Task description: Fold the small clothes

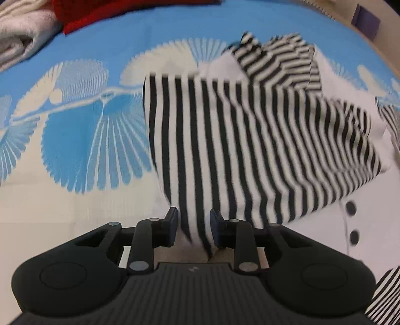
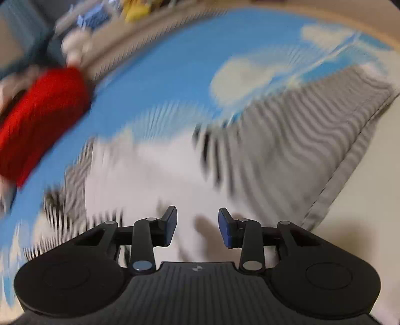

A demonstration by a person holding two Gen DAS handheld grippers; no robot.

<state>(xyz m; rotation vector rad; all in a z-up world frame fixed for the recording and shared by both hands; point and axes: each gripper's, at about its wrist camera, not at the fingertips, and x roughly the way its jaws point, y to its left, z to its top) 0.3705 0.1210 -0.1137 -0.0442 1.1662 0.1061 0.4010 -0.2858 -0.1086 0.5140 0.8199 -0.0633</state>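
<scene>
A small black-and-white striped garment [image 1: 250, 140] with a white front and dark buttons [image 1: 350, 208] lies on a blue and white patterned bedsheet [image 1: 87, 120]. My left gripper [image 1: 193, 230] has its jaws apart, with a striped fold of the garment hanging between them. In the blurred right wrist view the same garment [image 2: 155, 170] lies under my right gripper [image 2: 197, 230], which is open and empty just above its white part.
A red knitted item [image 1: 105, 12] [image 2: 42, 117] and a beige towel [image 1: 20, 35] lie at the far side of the bed. A grey striped pillow [image 2: 312, 140] lies at the right. Cluttered items sit beyond the bed edge [image 2: 112, 12].
</scene>
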